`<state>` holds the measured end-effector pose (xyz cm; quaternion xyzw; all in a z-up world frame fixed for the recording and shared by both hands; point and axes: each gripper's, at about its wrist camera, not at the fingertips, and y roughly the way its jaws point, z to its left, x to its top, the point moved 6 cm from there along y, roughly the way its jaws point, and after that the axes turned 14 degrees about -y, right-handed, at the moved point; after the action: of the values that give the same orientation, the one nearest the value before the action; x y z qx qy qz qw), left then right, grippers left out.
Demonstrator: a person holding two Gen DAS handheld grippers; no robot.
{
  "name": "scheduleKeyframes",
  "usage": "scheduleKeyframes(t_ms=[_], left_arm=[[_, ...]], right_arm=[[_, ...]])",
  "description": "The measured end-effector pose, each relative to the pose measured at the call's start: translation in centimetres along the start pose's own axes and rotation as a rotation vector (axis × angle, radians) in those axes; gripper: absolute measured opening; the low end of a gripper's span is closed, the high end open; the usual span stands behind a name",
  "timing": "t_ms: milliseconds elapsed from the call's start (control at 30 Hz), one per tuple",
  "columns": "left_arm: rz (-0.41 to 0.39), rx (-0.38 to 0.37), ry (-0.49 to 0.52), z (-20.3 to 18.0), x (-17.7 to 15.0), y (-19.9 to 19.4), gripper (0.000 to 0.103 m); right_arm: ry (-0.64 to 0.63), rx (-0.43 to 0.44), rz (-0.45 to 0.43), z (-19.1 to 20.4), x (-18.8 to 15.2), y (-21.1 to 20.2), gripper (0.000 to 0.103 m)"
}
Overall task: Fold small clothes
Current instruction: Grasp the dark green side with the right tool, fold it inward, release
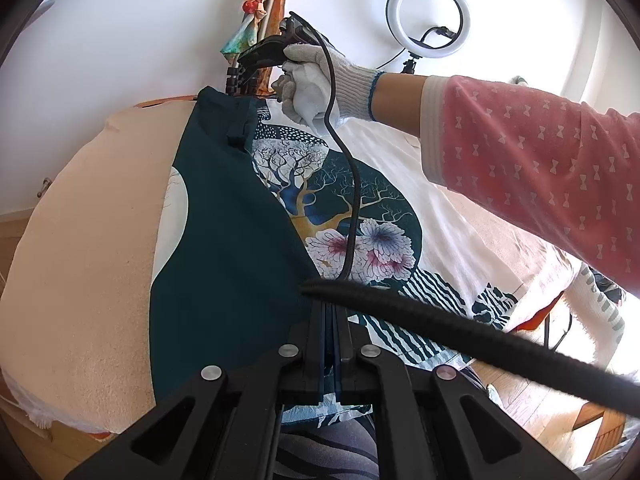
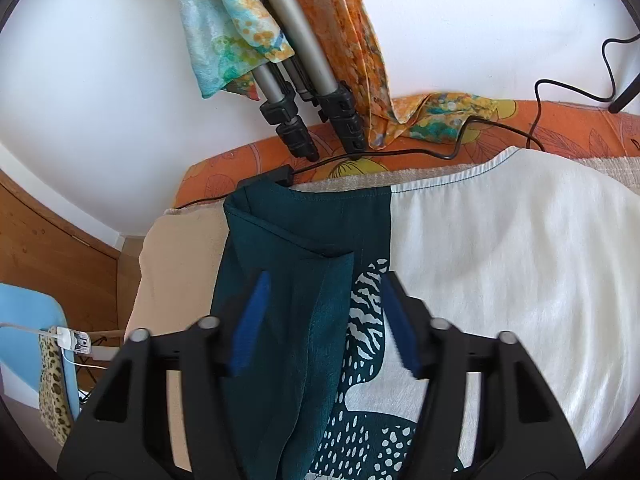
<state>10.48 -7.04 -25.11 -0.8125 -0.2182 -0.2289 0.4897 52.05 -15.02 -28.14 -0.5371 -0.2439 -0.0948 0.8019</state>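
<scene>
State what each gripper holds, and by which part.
Left gripper: shut on the teal-and-white printed garment, at its near edge. Right gripper: open, holding nothing; the fabric lies between its pads.

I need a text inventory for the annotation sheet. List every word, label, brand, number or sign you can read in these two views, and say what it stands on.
None: no readable text in either view.
The garment carries only pictures: trees, flowers, stripes and dots.
The white plug beside the blue chair has markings too small to read.
The orange cover shows only a leaf pattern.
</scene>
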Motion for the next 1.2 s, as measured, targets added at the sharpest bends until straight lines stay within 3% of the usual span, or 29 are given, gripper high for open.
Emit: scheduleKeyframes(t_ms=[133,167,200,233,267,400,633,667,700,767,833,900,1200], left_arm=[[0.009,0.004,-0.013,0.3,-0.1,0.2,0.000],[0.011,0.003,-0.018,0.4,-0.1,0.2,0.000],[0.012,0.004,-0.022,0.5,-0.1,0.2,0.000],[0.012,0.007,-0.024,0.6,-0.1,0.3,0.000],[0.011,0.007,-0.027,0.7,0.0,0.3,0.000],[0.006,-0.008,-0.037,0.4,0.2,0.2,0.000],[0.046,-0.042,-0.013,-0.5,0.1,1.8,0.001],[0.048,-0.044,-0.015,-0.5,0.1,1.9,0.004],[0.055,-0.053,-0.019,-0.6,0.0,1.9,0.014],[0.065,-0.061,-0.021,-0.8,-0.2,1.7,0.028],[0.057,-0.061,-0.006,-1.0,-0.4,1.2,0.032],[0.049,-0.053,0.013,-1.2,-0.6,0.6,0.032],[-0.002,-0.013,0.085,-1.2,-1.5,-3.8,0.032]], right_arm=[[-0.061,-0.002,0.033,0.9,-0.1,1.7,0.050],[-0.083,-0.008,0.035,1.2,0.0,2.0,0.047],[-0.111,-0.011,0.038,1.7,0.1,2.4,0.036],[-0.143,-0.022,0.049,2.1,0.2,2.8,0.014],[-0.174,-0.041,0.070,2.5,0.2,3.2,0.003],[-0.294,-0.150,0.032,3.3,1.7,1.8,0.003],[-0.315,-0.227,0.040,1.6,2.9,1.9,0.003],[-0.311,-0.238,0.047,1.3,2.8,2.1,0.003],[-0.293,-0.235,0.060,0.9,2.7,2.2,0.004],[-0.249,-0.235,0.071,-0.1,2.6,2.0,0.013],[-0.219,-0.241,0.043,-0.9,2.7,0.9,0.050],[-0.209,-0.236,-0.002,-1.4,2.8,-1.0,0.062],[-0.198,-0.170,-0.114,-1.7,2.0,-11.9,0.062]])
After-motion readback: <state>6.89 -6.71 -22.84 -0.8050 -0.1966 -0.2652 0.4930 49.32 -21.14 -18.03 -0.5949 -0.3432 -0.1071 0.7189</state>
